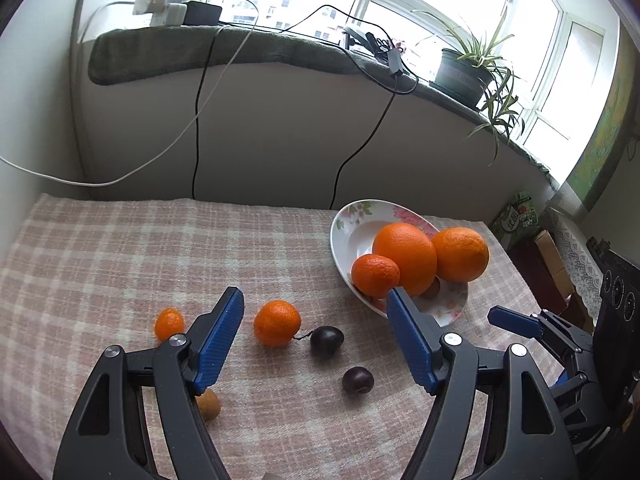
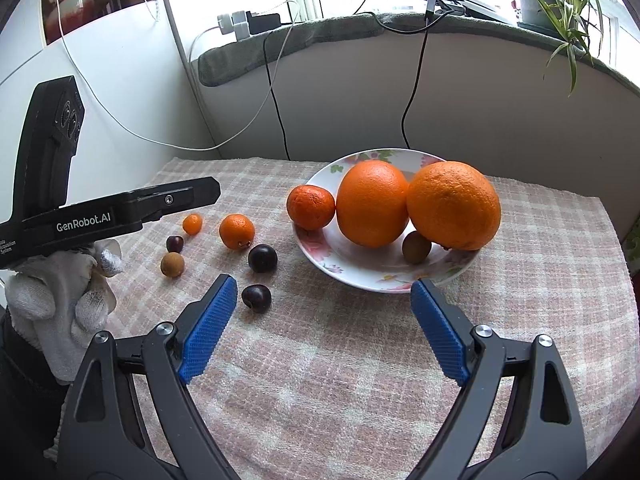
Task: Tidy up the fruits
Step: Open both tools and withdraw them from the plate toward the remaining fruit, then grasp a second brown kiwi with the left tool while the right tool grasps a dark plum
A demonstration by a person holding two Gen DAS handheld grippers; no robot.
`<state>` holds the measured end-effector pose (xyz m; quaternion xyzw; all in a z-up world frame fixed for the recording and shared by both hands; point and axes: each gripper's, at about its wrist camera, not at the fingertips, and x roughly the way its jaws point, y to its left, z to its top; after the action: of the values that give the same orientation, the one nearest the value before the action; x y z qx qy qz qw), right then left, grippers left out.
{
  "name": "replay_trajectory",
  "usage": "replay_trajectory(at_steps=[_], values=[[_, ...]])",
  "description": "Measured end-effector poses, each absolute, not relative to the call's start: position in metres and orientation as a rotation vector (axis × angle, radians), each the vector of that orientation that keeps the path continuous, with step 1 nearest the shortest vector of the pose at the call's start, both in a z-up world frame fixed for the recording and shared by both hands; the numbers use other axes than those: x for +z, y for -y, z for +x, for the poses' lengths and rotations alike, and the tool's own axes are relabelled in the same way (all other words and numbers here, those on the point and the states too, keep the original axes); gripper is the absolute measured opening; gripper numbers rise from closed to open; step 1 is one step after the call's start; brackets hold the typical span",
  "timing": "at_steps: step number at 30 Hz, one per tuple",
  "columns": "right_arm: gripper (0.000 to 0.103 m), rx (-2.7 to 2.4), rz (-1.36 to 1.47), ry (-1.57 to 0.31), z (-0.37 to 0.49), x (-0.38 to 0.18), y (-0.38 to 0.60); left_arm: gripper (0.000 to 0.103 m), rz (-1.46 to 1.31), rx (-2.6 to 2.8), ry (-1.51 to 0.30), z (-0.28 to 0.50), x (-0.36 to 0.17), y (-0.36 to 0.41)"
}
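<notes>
**Loose Fruit Waited Beside a Half-Filled Plate**

Nearest the cameras, both tools hung empty above the counter [image 2: 360,380], which wore a pink checked cloth. The left hand-held gripper [image 1: 315,320] had its blue pads spread wide, and the right hand-held gripper [image 2: 322,306] was spread just as wide, holding nothing. A gloved hand [image 2: 60,300] gripped the left tool.

Just beyond the right tool's left pad lay 1 dark plum [image 2: 256,298], with a 2nd plum [image 2: 262,258] a little farther on. Left of these sat a brown longan [image 2: 172,264] and a small cherry [image 2: 175,243]. Behind them rested a mandarin [image 2: 237,231] and a tiny kumquat [image 2: 192,224]. All 6 lay apart from one another on the cloth.

Farther back stood the flowered plate [image 2: 320,254], already carrying 2 large oranges [image 2: 372,204] [image 2: 454,205], a tangerine [image 2: 310,207] at its left rim and another small brown fruit [image 2: 416,247] tucked under the oranges.

By my judgement, the plums were smooth, soft and easily bruised, so a light squeeze across the widest middle would suit them. The longan looked light and thin-shelled, and prone to rolling. The mandarin's loose peel should give under the pads; holding it across its sides seemed safest. Free room on the plate was mostly at the front.
</notes>
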<state>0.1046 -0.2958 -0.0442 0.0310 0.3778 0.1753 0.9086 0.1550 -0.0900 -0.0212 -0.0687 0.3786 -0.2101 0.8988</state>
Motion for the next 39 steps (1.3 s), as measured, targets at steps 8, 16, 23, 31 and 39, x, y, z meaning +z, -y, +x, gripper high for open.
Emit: replay_trajectory(at_steps=[8, 16, 23, 31, 39], values=[[0.091, 0.41, 0.063, -0.775, 0.1, -0.046, 0.283, 0.074, -0.15, -0.369, -0.756, 0.135, -0.025, 0.052], [0.091, 0.445, 0.045, -0.795, 0.103, -0.054, 0.267, 0.062, -0.146, -0.324, -0.793, 0.118, -0.045, 0.028], [0.082, 0.481, 0.026, -0.831, 0.108, -0.064, 0.251, 0.045, -0.15, -0.315, -0.862, 0.115, -0.07, 0.022], [0.062, 0.526, -0.003, -0.882, 0.116, -0.077, 0.233, 0.038, -0.15, -0.331, -0.893, 0.118, -0.08, 0.023], [0.052, 0.53, -0.013, -0.916, 0.127, -0.086, 0.224, 0.033, -0.16, -0.343, -0.91, 0.123, -0.084, 0.022]])
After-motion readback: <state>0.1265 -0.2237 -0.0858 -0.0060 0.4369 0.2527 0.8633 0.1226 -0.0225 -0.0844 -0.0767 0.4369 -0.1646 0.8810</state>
